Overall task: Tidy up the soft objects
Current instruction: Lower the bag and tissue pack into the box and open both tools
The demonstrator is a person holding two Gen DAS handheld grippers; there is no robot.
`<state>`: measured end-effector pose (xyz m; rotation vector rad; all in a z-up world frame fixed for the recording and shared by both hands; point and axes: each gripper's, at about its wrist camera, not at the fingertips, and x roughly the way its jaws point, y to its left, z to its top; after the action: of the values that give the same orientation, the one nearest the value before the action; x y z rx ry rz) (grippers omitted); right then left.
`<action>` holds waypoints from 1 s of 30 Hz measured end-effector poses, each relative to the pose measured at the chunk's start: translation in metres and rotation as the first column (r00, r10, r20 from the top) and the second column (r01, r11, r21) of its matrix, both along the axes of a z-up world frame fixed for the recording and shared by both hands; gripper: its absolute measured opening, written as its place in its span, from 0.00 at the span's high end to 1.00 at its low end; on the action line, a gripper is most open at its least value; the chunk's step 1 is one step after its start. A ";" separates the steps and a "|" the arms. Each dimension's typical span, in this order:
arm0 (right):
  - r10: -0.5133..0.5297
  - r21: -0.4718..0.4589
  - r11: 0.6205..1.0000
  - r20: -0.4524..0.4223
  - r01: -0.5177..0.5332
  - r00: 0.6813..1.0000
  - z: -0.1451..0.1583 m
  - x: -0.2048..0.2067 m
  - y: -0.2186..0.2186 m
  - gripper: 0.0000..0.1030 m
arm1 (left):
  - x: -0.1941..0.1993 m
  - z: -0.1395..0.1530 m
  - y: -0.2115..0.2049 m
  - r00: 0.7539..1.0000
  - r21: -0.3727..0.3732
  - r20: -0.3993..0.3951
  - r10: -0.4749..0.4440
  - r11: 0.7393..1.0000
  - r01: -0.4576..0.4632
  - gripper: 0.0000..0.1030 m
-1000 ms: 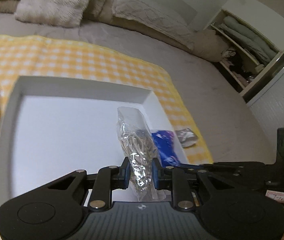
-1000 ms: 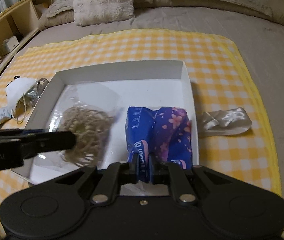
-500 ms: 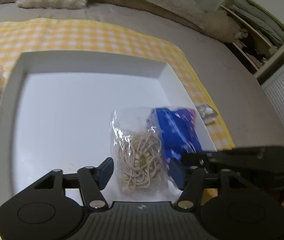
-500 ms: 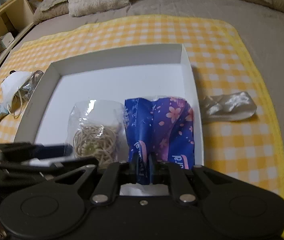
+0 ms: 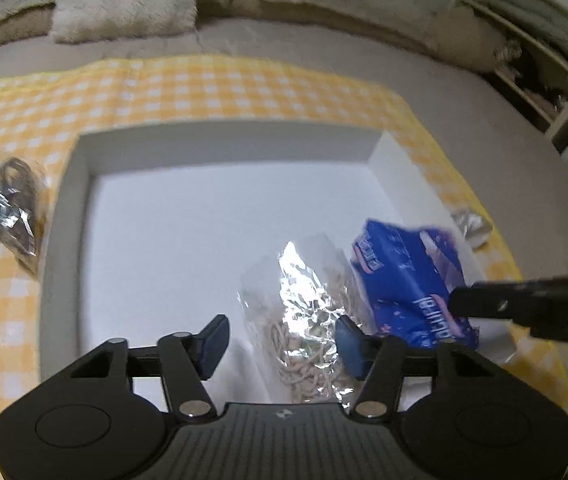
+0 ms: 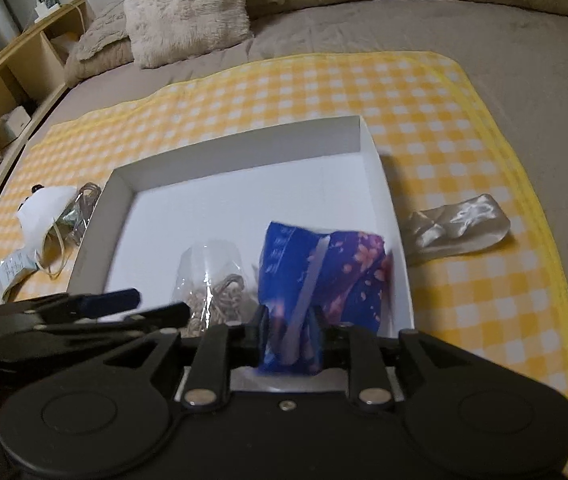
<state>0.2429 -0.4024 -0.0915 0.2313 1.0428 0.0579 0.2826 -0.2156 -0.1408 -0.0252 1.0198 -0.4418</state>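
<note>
A white box lies on a yellow checked cloth. In its near right corner sits a clear bag of beige cord, between the closing jaws of my left gripper. The left pad stands clear of the bag and the right pad is at its edge. Beside the bag is a blue flowered tissue pack. My right gripper has its near end between its pads, which still touch it as the jaws are opening.
A silvery satin band lies on the cloth right of the box. A white mask and a clear packet lie to the left. Pillows line the far side of the bed, with wooden shelves at far left.
My left gripper has let go of the bag of cord, which now lies in the box, and has sunk lower. The right jaws have widened around the blue pack.
</note>
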 end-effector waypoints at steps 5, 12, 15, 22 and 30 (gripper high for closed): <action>0.004 -0.030 1.000 -0.026 -0.005 1.000 -0.004 0.000 -0.003 0.77 | -0.001 -0.008 -0.011 0.998 -0.047 -0.036 -0.059 0.997 0.058 0.46; -0.008 -0.045 0.999 -0.031 0.006 1.000 -0.003 -0.003 -0.005 0.77 | -0.010 -0.012 -0.030 0.987 -0.098 -0.034 -0.155 0.984 0.151 0.46; -0.007 -0.048 0.999 -0.031 0.006 1.000 -0.003 -0.004 -0.004 0.77 | -0.008 -0.012 -0.031 0.988 -0.102 -0.043 -0.146 0.985 0.141 0.46; -0.016 -0.038 0.999 0.000 0.016 1.000 0.003 -0.015 -0.005 0.75 | -0.012 -0.001 -0.021 0.991 -0.095 -0.030 -0.130 0.987 0.126 0.44; -0.018 -0.047 0.999 0.095 0.022 0.995 0.022 -0.037 -0.002 0.58 | -0.027 0.028 -0.004 0.993 -0.090 0.045 -0.104 0.990 0.108 0.36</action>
<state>0.2061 -0.4046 -0.0693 0.1935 0.9468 0.0253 0.2552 -0.2191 -0.1128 -0.0444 0.9631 -0.5845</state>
